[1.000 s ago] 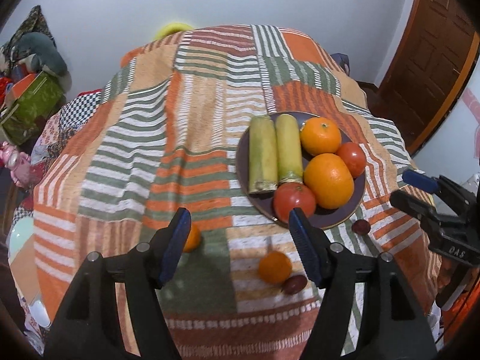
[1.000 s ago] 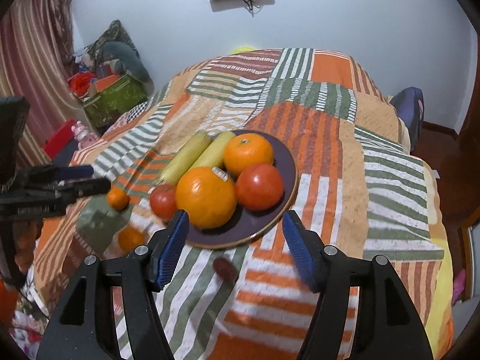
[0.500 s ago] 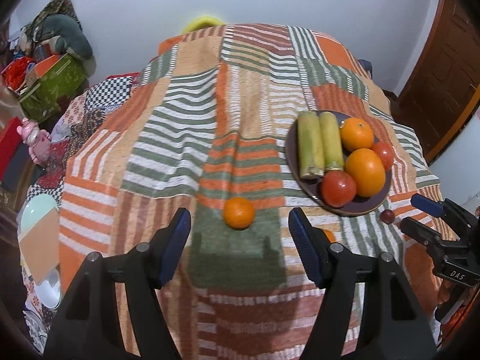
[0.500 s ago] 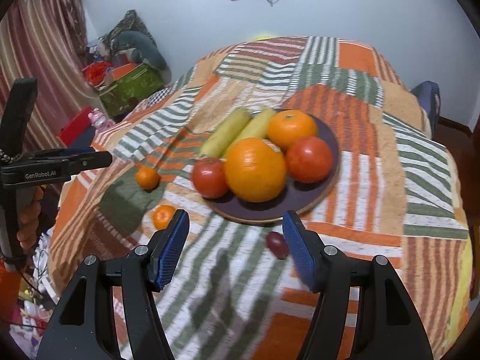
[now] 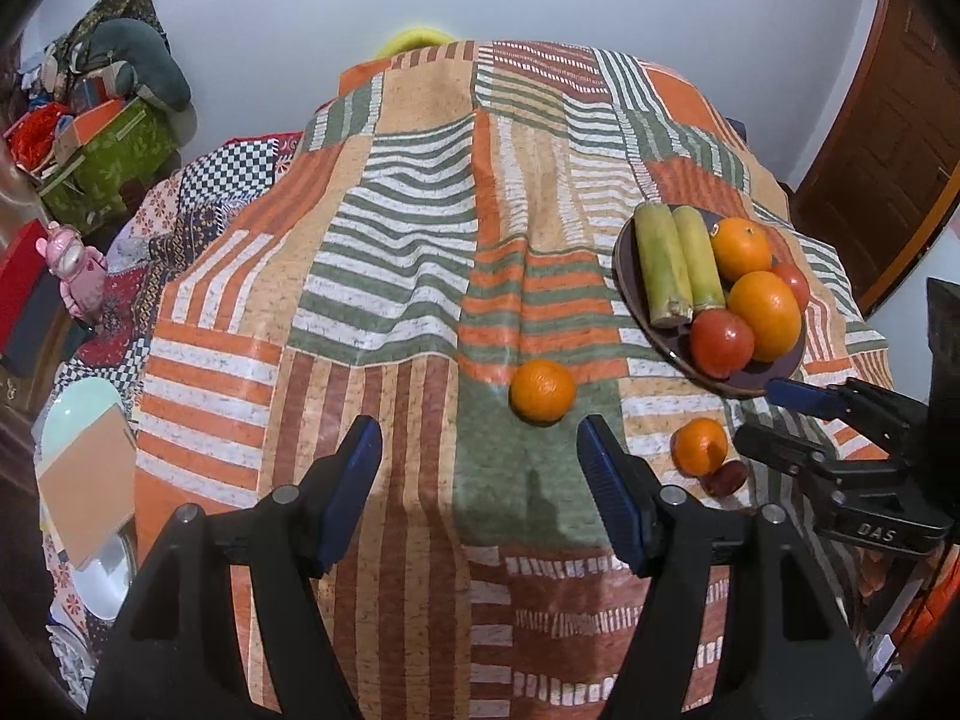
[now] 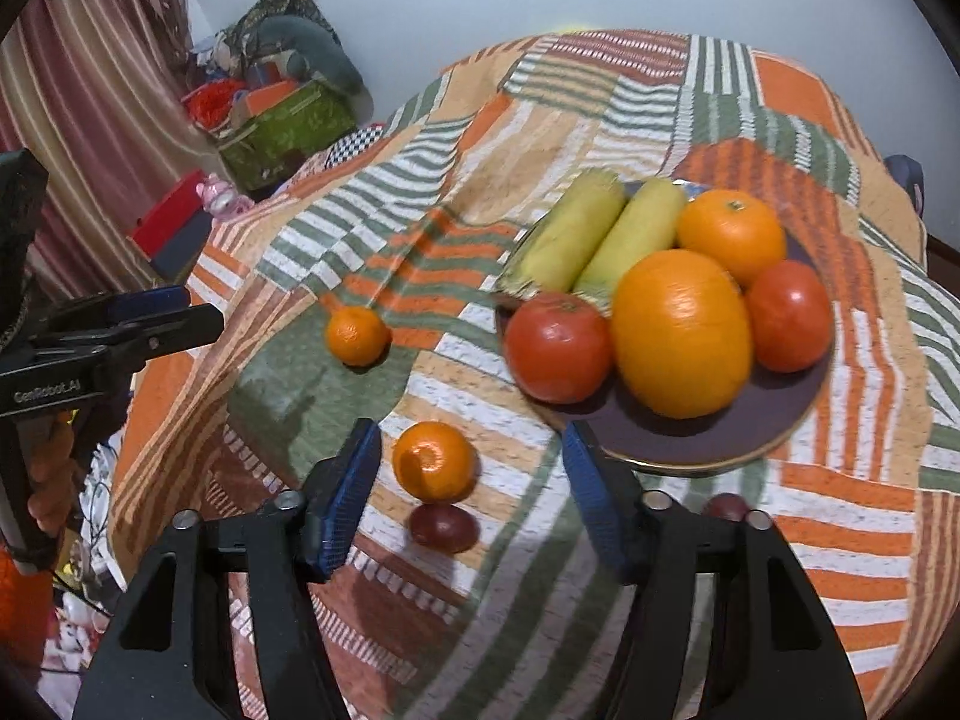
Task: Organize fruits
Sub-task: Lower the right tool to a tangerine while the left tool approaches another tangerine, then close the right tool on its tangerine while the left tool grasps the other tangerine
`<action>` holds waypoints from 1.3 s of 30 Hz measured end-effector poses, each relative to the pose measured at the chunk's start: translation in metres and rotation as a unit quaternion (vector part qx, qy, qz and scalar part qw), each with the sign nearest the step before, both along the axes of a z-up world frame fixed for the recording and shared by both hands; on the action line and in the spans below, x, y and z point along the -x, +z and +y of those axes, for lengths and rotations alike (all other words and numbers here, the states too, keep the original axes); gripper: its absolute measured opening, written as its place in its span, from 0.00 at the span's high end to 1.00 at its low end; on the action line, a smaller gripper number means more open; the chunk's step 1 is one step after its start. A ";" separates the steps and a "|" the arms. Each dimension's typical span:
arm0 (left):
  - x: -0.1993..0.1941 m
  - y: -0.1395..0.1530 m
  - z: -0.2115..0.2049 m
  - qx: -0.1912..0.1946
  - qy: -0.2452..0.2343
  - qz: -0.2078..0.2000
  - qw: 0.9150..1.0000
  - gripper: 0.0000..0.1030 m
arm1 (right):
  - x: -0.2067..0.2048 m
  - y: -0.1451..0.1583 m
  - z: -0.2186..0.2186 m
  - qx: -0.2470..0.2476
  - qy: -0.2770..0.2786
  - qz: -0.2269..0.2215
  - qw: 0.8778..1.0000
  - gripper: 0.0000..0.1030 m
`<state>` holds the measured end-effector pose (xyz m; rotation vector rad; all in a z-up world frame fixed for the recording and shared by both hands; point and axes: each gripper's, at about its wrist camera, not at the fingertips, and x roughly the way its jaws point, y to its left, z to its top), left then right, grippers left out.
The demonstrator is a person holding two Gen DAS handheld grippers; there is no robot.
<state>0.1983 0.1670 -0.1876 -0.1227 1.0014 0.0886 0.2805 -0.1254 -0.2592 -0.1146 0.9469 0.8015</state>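
**A:** which step is being worked here imo? Plate (image 6: 708,450) is already loaded w/ two corn cobs (image 6: 600,240), two oranges (image 6: 681,333) & two tomatoes (image 6: 558,345), so loose stuff on the striped cloth (image 5: 390,240) is prob being collected now.

**B:** yep, approach step. Right gripper (image 6: 471,492) is being lined up on the near mandarin (image 6: 433,461). Jaws have just been closing a bit, but nothing is being squeezed yet: the pads are parted, w/ the mandarin sitting between the tips, closer to the left pad, not touched afaict.

**A:** and that dark red fruit (image 6: 443,527)?

**B:** it's lying right against the mandarin on the near side, also inside the gap. A 2nd one (image 6: 726,507) is half hidden behind the right finger, beside the plate rim. So the next move is prob being complicated: the tips need to be lowered around the mandarin only, or the small fruit gets nudged or pinched too.

**A:** left gripper (image 5: 480,462)?

**B:** being held w/ fingers apart, nothing in them. The other mandarin (image 5: 542,390) is lying just ahead of the tips, toward the right finger, well apart from the plate. Seems to be getting set up for that one, but it's a guess.

**A:** then both need lifting over to the plate, which looks pretty crowded tbh.
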 end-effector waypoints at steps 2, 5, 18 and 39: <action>-0.001 -0.004 0.001 0.002 -0.004 0.004 1.000 0.35 | 0.001 -0.004 0.007 0.008 0.008 0.006 1.000 0.52; -0.001 -0.008 0.002 0.006 -0.007 0.006 1.000 0.35 | 0.003 -0.008 0.014 0.014 0.013 0.007 1.000 0.53; -0.009 -0.017 -0.012 0.009 -0.030 0.015 0.999 0.36 | 0.004 -0.015 0.026 0.024 0.039 0.004 0.999 0.69; -0.064 -0.059 -0.032 -0.004 -0.049 0.062 0.997 0.57 | -0.008 0.036 -0.042 -0.036 -0.022 -0.058 0.997 0.69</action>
